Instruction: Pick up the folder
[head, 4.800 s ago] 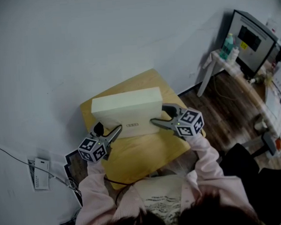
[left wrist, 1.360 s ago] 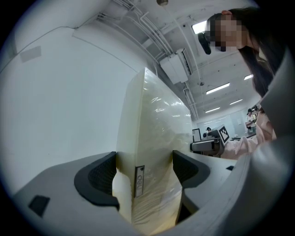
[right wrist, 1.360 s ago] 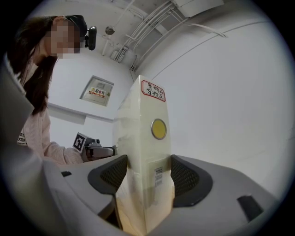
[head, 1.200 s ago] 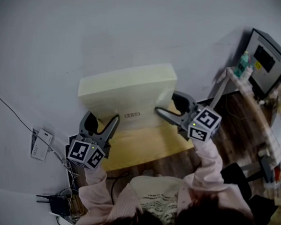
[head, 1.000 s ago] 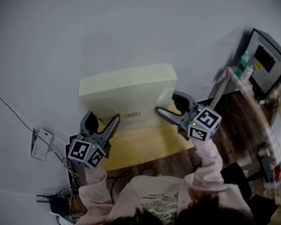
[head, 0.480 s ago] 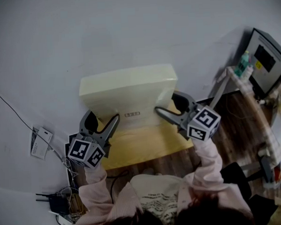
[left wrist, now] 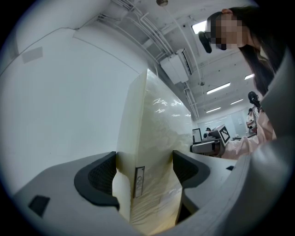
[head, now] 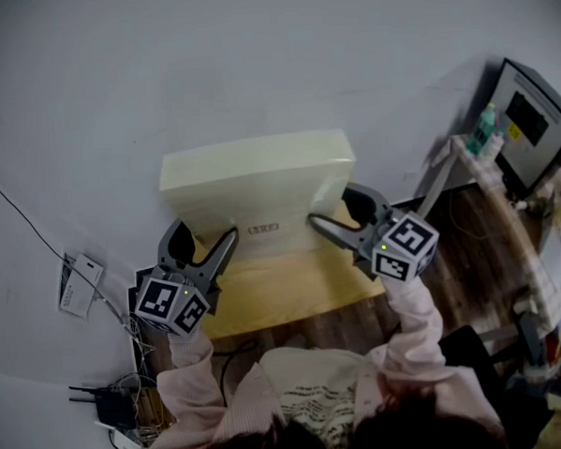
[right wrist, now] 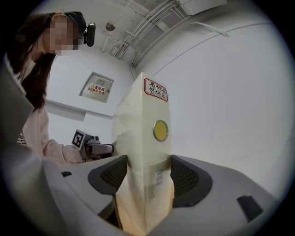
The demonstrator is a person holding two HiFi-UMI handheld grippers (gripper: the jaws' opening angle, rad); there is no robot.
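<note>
Head view: the cream folder (head: 260, 187) is held between the two tools, broad face up toward the camera. It hangs over the far part of the yellow bench (head: 284, 298). The left tool (head: 205, 246) clamps the folder's near left corner and the right tool (head: 334, 214) its near right corner. Both sets of jaws stand wide because the folder is thick. From here it cannot be told whether the pads touch the folder.

Left tool view: this one settles it. Both dark ribbed pads (left wrist: 102, 177) press flat on the folder (left wrist: 159, 133), one on each face, and the narrow end rises upright between them. A small printed label (left wrist: 139, 180) sits on that end. The right tool (left wrist: 213, 143) shows in the distance past the folder.

Right tool view: the jaws likewise grip the folder (right wrist: 138, 133) on both faces. Only this view shows the end with a round yellow disc (right wrist: 160, 130) and a red-bordered sticker (right wrist: 156, 89). The left tool (right wrist: 90, 145) is visible beyond.
</note>
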